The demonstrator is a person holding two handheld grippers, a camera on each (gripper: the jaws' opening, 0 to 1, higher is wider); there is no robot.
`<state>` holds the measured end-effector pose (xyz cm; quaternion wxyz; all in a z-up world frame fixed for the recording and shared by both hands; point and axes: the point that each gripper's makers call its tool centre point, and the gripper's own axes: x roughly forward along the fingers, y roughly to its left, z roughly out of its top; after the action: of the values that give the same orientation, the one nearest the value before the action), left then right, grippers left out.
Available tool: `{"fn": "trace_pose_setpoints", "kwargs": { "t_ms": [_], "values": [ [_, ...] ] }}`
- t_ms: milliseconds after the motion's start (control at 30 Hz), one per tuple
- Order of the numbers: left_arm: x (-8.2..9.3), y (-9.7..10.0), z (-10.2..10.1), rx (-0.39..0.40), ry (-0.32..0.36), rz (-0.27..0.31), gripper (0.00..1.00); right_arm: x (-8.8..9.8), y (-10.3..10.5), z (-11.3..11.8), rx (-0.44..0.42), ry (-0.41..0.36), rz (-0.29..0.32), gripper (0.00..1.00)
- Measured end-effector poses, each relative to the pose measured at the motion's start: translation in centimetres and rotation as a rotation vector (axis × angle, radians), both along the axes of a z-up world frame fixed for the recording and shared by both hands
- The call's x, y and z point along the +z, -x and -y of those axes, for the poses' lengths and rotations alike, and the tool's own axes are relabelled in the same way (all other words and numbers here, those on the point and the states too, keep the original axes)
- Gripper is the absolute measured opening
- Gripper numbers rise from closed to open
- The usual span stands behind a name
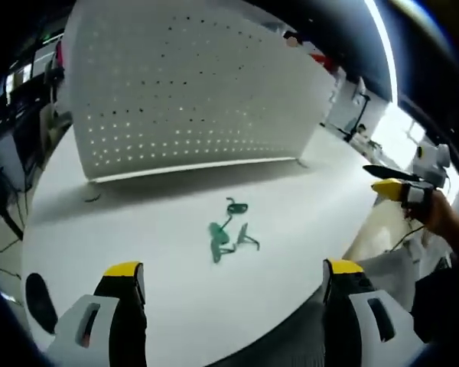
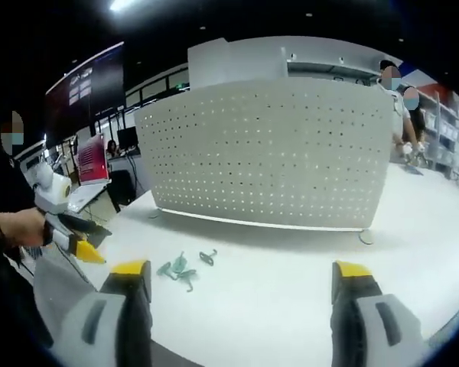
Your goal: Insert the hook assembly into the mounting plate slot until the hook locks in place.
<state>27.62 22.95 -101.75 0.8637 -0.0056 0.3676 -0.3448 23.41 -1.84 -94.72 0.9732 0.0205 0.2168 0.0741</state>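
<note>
A small cluster of green hooks [image 1: 229, 232] lay loose on the white table [image 1: 291, 252], in front of the upright white perforated mounting plate [image 1: 191, 84], apart from it. In the right gripper view the hooks [image 2: 182, 267] sat left of centre. The left gripper [image 1: 233, 294] and right gripper [image 2: 241, 294] both hovered near the table edge, jaws spread wide, holding nothing

The pegboard [image 1: 191, 84] standing on the table [image 1: 306, 199] looks like matt white sheet metal, evenly perforated. The table in front of it is smooth and white with a faint sheen. The hooks [image 1: 229, 229] before the pegboard look like glossy teal plastic.
</note>
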Motion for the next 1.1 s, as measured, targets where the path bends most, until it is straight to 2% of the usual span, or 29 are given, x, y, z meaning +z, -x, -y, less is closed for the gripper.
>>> {"fn": "trace_pose_setpoints", "kwargs": {
  "t_ms": [67, 167, 267, 333, 467, 667, 800, 933, 1000, 1100],
  "values": [
    [-0.4, -0.7, 0.3, 0.002, 0.005, 0.011, 0.87, 0.5, -0.1, 0.2, -0.008, 0.009, 0.015, 0.85],
    [-1.3, -1.3, 0.9, 0.007, 0.02, -0.008, 0.87, 0.9, -0.4, 0.5, -0.017, 0.018, 0.031, 0.85],
    [-2.5, -1.6, 1.5, -0.03, -0.013, -0.003, 0.79, 0.9, -0.9, 0.4, -0.015, 0.012, 0.028, 0.84],
    [-3.0, -1.9, 1.9, -0.023, -0.007, -0.001, 0.76, 0.9, -1.3, 0.1, -0.01, 0.015, 0.031, 0.84],
    [-4.5, -1.7, 2.7, -0.039, -0.024, -0.027, 0.7, 0.5, -1.7, -0.5, 0.009, 0.026, 0.024, 0.84],
    [-6.1, -2.5, 3.5, -0.045, -0.034, -0.032, 0.61, 0.2, -1.6, -0.8, 0.023, 0.053, 0.014, 0.84],
    [-7.4, -2.9, 3.7, -0.046, -0.054, -0.056, 0.5, -0.3, -1.5, -1.0, 0.03, 0.049, -0.002, 0.84],
    [-7.9, -3.3, 3.9, -0.049, -0.067, -0.058, 0.41, -0.6, -1.4, -0.9, 0.031, 0.051, -0.011, 0.84],
    [-8.5, -3.2, 4.0, -0.056, -0.076, -0.081, 0.36, -0.8, -1.5, -0.8, 0.031, 0.055, -0.017, 0.84],
    [-9.1, -3.3, 4.1, -0.054, -0.085, -0.095, 0.34, -0.9, -1.5, -0.7, 0.032, 0.056, -0.022, 0.84]
  ]
}}
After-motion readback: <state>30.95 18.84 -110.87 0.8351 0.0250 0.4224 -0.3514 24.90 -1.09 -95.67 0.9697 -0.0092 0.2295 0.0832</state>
